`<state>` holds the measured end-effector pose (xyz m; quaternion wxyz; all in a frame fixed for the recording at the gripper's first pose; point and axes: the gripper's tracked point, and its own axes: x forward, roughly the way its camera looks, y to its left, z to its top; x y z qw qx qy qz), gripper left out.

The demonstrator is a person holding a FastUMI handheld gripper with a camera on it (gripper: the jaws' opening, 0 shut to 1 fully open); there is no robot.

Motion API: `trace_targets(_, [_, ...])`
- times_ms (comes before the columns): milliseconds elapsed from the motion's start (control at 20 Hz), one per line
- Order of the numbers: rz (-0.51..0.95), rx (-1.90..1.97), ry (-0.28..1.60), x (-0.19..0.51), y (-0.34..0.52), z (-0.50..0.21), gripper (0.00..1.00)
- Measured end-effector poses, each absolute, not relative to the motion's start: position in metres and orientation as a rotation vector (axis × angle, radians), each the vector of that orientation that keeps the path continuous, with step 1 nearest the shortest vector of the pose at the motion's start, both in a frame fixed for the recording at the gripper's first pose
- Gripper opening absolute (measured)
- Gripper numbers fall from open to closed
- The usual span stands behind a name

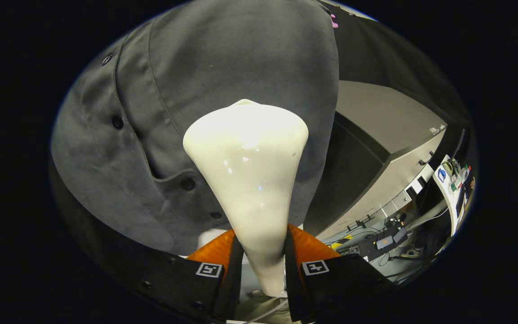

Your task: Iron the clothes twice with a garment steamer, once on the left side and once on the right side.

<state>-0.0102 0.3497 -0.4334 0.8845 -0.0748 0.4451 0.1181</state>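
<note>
The gripper holds a glossy cream-white plastic garment steamer head, its jaws closed narrowly on the slim neck from both sides, while the head flares forward into a broad, rounded triangular face. That face lies against, or just short of, a dark grey shirt of matte woven cloth; contact cannot be told, since the face points away from the camera. The shirt hangs ahead of the fingers and beyond them, with a stitched placket, a row of dark round buttons and a curved pocket flap to the left of the steamer head. A pass over the shirt appears to be in hand, over the panel beside the placket; which of the 2 passes it is cannot be judged. The next move calls for a steady glide along the cloth, keeping the face flat and clear of the buttons. Past the shirt's right edge sits a plain grey box-shaped cabinet, smooth and hard-edged.
</note>
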Motion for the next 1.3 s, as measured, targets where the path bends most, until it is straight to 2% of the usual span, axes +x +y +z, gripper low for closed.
trace_targets(800, [0.195,-0.183,1.057,-0.046,0.321,-0.514,0.51])
trace_targets(1050, [0.168,-0.168,1.035,-0.050,0.318,-0.504,0.51])
trace_targets(1300, [0.133,-0.123,0.988,-0.052,0.315,-0.464,0.51])
